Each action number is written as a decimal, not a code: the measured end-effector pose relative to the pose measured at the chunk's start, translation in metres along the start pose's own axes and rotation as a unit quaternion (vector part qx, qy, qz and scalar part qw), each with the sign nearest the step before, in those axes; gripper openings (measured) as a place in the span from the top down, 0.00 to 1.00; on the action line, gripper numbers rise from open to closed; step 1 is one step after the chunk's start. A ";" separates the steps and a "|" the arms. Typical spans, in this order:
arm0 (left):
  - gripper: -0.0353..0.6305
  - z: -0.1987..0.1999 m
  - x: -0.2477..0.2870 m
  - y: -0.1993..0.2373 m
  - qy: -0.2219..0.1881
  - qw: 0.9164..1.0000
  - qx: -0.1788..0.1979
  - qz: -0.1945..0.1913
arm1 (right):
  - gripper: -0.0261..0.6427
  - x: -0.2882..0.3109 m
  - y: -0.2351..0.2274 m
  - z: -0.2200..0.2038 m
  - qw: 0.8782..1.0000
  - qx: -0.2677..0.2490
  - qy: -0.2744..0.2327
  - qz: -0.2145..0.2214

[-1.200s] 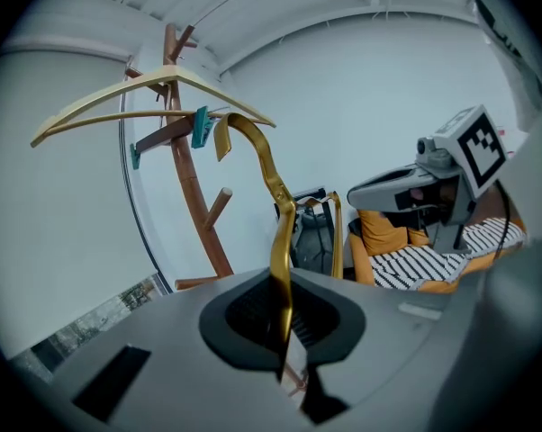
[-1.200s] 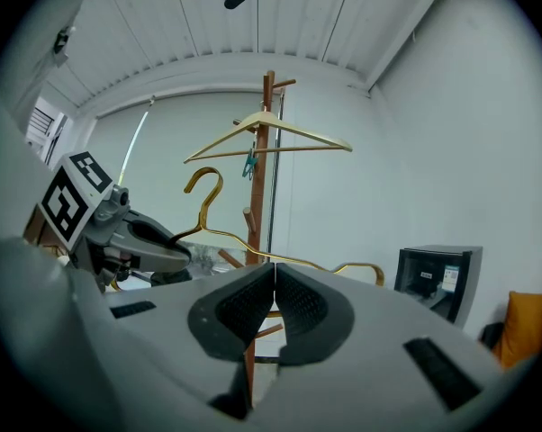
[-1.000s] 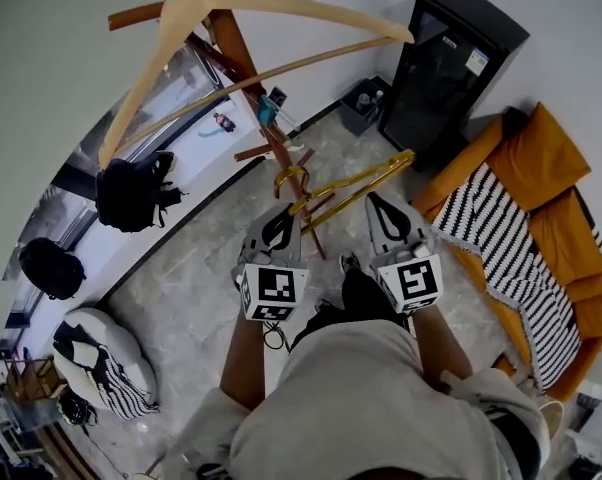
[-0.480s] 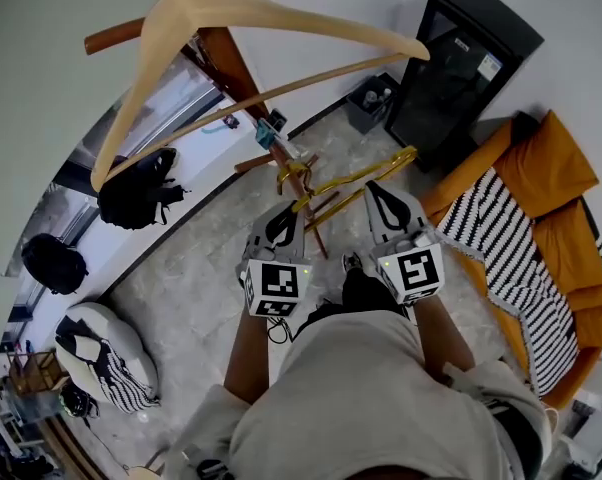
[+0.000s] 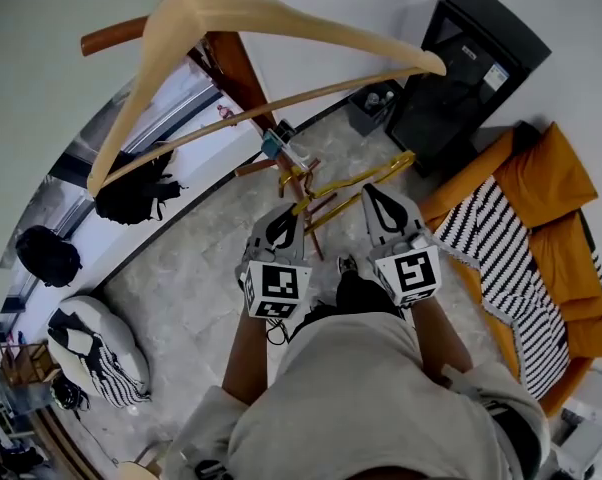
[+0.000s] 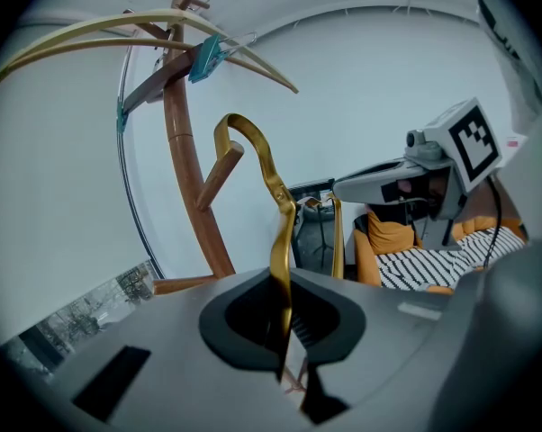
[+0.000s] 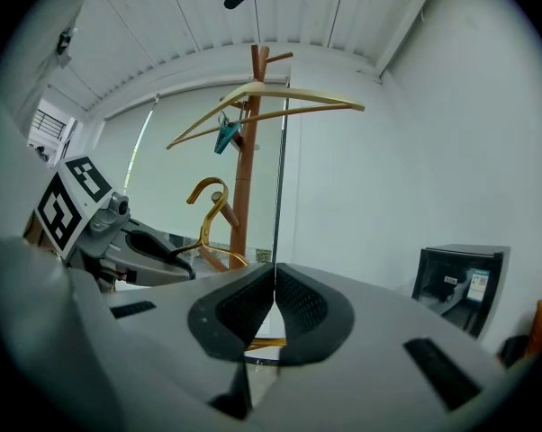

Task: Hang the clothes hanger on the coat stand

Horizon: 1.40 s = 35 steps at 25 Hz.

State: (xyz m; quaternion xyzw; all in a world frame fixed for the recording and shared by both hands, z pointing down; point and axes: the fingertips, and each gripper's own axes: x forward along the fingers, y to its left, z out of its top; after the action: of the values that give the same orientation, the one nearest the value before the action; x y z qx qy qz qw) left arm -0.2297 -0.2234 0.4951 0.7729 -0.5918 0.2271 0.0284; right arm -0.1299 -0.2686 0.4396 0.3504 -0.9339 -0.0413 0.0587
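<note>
Tall brown wooden coat stand (image 5: 236, 68) ahead, with a pale wooden hanger (image 5: 281, 18) hung up top. The gold metal clothes hanger (image 5: 356, 178) is near the trunk, its neck pinched in the left gripper (image 5: 286, 213). The right gripper (image 5: 373, 190) has its jaws pressed together, with gold wire just beneath. Best play: lift the hook (image 6: 239, 126) over the short peg (image 6: 219, 169), then lower.

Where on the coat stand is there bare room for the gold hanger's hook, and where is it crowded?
Free: the short upturned peg midway up the coat stand, below the teal clip, right beside the gold hanger in the left gripper. Crowded: the top pegs, taken by the wooden hanger.
</note>
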 end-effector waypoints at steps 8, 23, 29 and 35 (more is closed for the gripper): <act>0.93 -0.005 0.005 0.004 0.003 1.000 -0.008 0.002 | 0.95 0.011 0.006 -0.001 1.000 -0.002 0.004 0.014; 0.93 -0.013 0.020 0.013 0.014 1.000 -0.020 0.007 | 0.95 0.034 0.002 -0.002 0.999 -0.014 0.010 0.030; 0.93 -0.017 0.025 0.016 0.018 1.000 -0.023 0.011 | 0.95 0.040 -0.005 -0.008 1.000 -0.012 0.007 0.028; 0.93 -0.021 0.029 0.021 0.022 0.999 -0.028 0.017 | 0.95 0.046 -0.007 -0.010 0.999 -0.017 0.010 0.033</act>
State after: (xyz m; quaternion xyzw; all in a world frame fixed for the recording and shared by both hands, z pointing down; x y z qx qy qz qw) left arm -0.2503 -0.2491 0.5203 0.7561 -0.6105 0.2281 0.0595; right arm -0.1583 -0.3048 0.4520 0.3191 -0.9433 -0.0516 0.0756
